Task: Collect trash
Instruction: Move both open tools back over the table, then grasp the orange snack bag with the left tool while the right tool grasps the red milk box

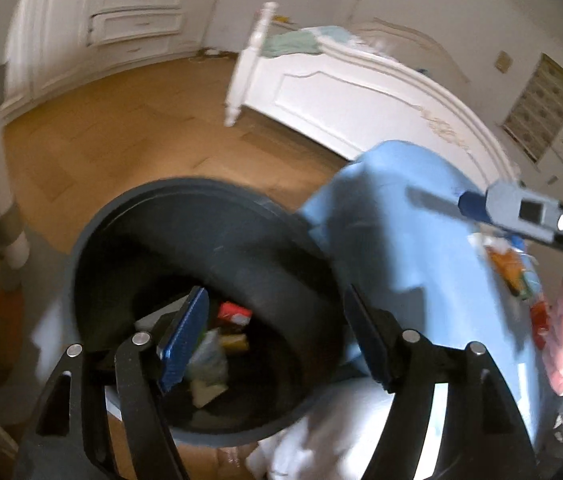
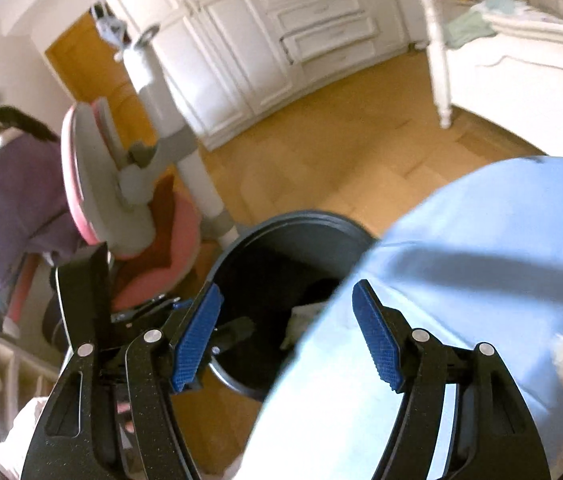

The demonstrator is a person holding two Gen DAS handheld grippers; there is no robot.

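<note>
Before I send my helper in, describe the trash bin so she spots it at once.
On the wooden floor between the white bed and the pink chair stands the trash bin. It is round, dark grey, open-topped, with wrappers inside, partly covered by pale blue cloth.

Bin (image 1: 209, 216) stands on floor (image 1: 121, 136). Trash (image 1: 217, 344) lies inside bin, at bottom. Big sheet (image 1: 413, 264) hangs over bin's right rim. Bed (image 1: 345, 96) stands behind bin, to right. Cupboards (image 1: 133, 12) line back wall. Chair (image 2: 137, 216) sits left of bin, pole (image 2: 197, 168) between them. Person (image 2: 13, 196) sits behind chair.
</note>
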